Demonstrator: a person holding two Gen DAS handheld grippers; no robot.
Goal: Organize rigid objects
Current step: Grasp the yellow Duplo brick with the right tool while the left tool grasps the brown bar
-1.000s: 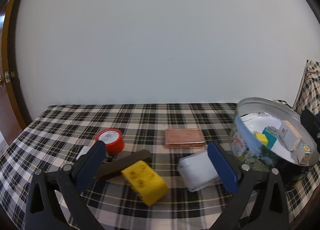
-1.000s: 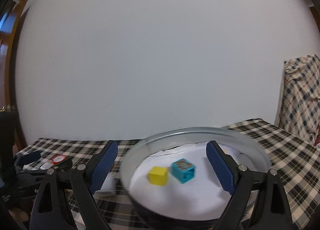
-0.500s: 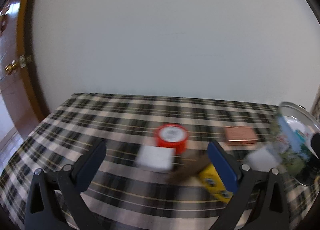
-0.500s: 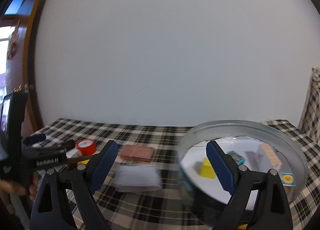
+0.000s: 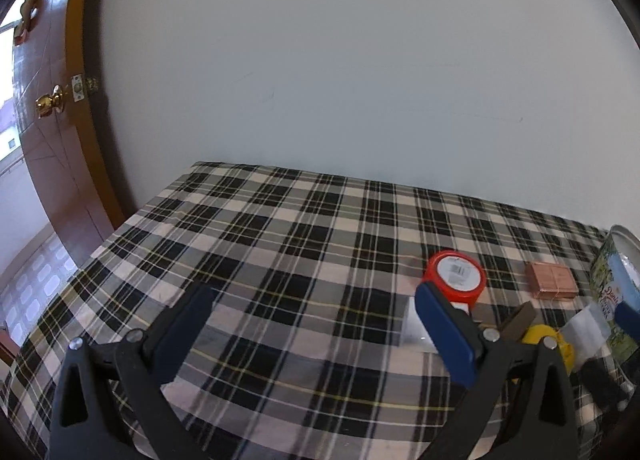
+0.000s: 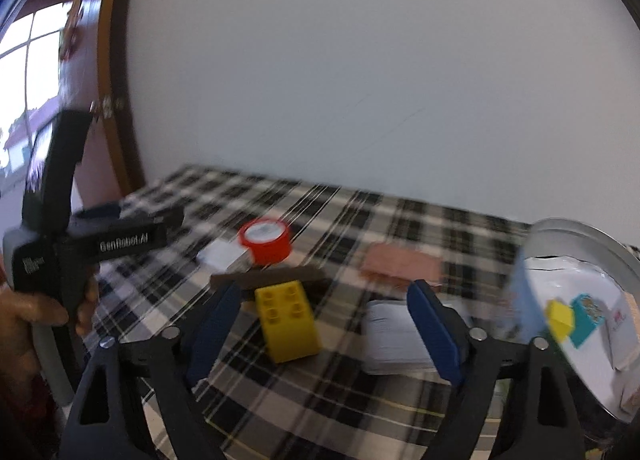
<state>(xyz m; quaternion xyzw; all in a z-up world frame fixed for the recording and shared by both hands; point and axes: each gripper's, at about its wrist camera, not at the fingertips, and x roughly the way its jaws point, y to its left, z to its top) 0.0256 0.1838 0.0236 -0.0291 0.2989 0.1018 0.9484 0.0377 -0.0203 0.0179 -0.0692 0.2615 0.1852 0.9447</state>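
My right gripper [image 6: 326, 324] hovers low over the plaid tablecloth [image 6: 320, 404]. A yellow toy brick [image 6: 288, 320] lies between its blue pads, and neither pad touches it. The jaws are closing. A brown bar [image 6: 272, 278] lies just behind the brick, and a white pack [image 6: 394, 336] sits by the right finger. My left gripper [image 5: 316, 324] stands open over bare cloth. To its right are a red tape roll [image 5: 456, 274], a flat white card [image 5: 412, 324] and a copper-coloured box [image 5: 552, 282]. The round tin [image 6: 580, 228] at the right holds small cubes and a white box.
A wooden door [image 5: 52, 164] with a brass knob stands left of the table, which backs onto a pale wall. In the right wrist view, a hand [image 6: 24, 312] grips the left gripper's handle at the far left. The tin [image 5: 620, 288] marks the right side.
Both views have swung left along the table. The right gripper left the tin and now has the yellow brick between its pads. The left gripper passed the objects to bare cloth.
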